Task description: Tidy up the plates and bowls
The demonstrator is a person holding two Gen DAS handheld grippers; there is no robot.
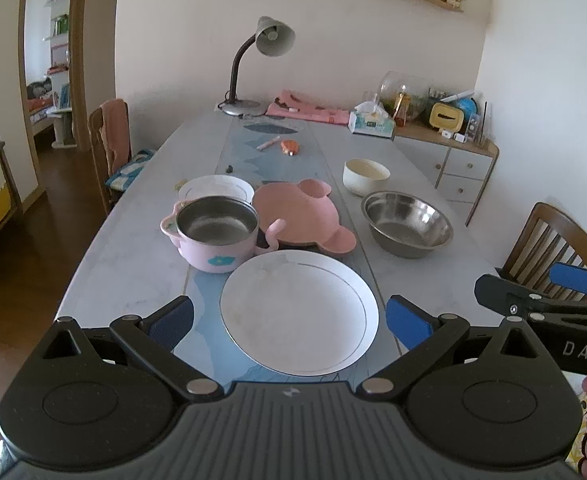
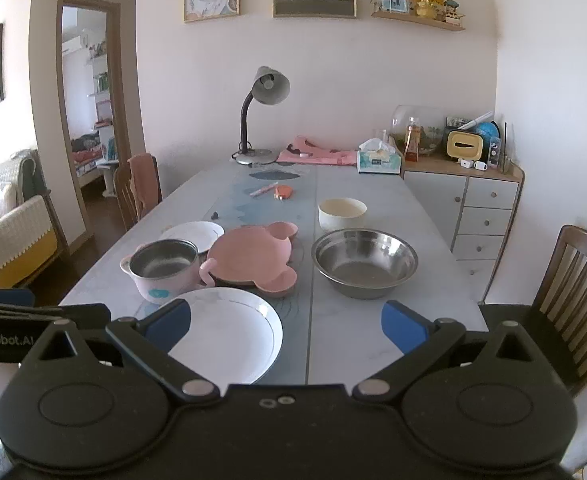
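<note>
A large white plate (image 1: 297,312) (image 2: 229,332) lies at the near table edge. Behind it stand a pink two-handled steel-lined bowl (image 1: 213,236) (image 2: 163,272), a pink mouse-shaped plate (image 1: 301,216) (image 2: 253,260), a small white plate (image 1: 217,190) (image 2: 193,236), a steel bowl (image 1: 407,224) (image 2: 363,262) and a cream bowl (image 1: 365,176) (image 2: 341,212). My left gripper (image 1: 289,322) is open and empty, hovering over the large plate. My right gripper (image 2: 285,326) is open and empty, over the table's near edge right of that plate; it also shows in the left wrist view (image 1: 541,292).
A desk lamp (image 1: 253,64), pink cloth (image 1: 305,110) and tissue box (image 1: 373,122) sit at the table's far end. A pen (image 1: 267,143) and an orange item (image 1: 289,147) lie mid-table. Wooden chairs (image 1: 549,248) (image 1: 111,140) flank the table; a sideboard (image 2: 473,208) stands right.
</note>
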